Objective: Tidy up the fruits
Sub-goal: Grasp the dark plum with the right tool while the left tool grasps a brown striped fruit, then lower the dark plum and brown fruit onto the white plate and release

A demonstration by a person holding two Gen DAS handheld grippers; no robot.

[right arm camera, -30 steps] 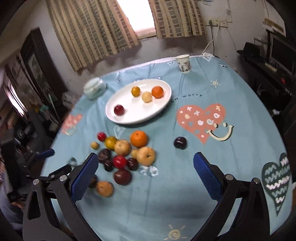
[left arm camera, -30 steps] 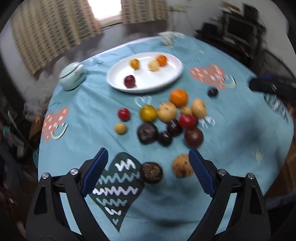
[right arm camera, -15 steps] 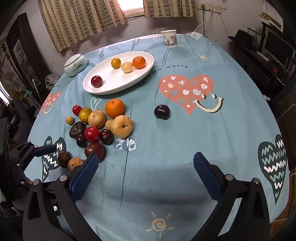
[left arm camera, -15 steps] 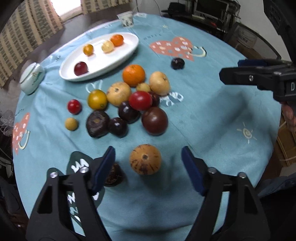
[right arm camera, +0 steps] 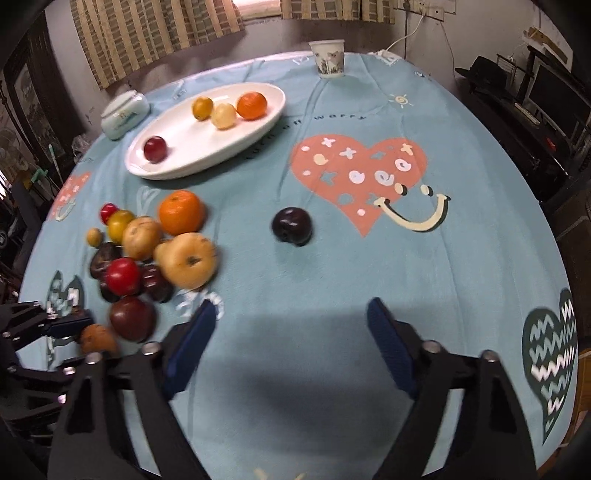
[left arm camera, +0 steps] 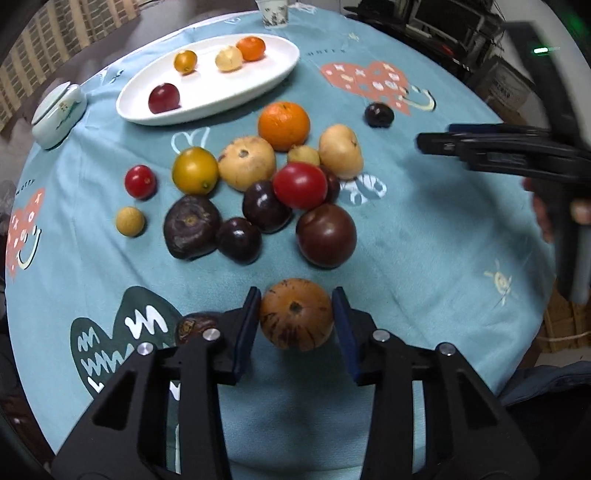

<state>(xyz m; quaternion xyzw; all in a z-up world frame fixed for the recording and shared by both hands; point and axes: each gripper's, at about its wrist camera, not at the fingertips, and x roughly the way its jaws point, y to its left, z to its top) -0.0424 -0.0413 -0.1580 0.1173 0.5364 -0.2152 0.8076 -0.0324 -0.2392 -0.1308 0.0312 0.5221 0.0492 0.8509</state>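
- The tablecloth [right arm camera: 332, 280] is teal, printed with a salmon heart [right arm camera: 354, 173] and a dark green heart with white zigzags [right arm camera: 550, 362].
- The plate [right arm camera: 177, 166] is white.
- The fruit between the blue pads [left arm camera: 248, 325] is brown, streaked darker [left arm camera: 295, 314].
- The lone plum [right arm camera: 291, 226] is dark purple.
- The curtains [right arm camera: 155, 26] are beige and brown checked.

Brown speckled fruit [left arm camera: 295, 314] sits upright on the teal tablecloth [left arm camera: 424, 236].
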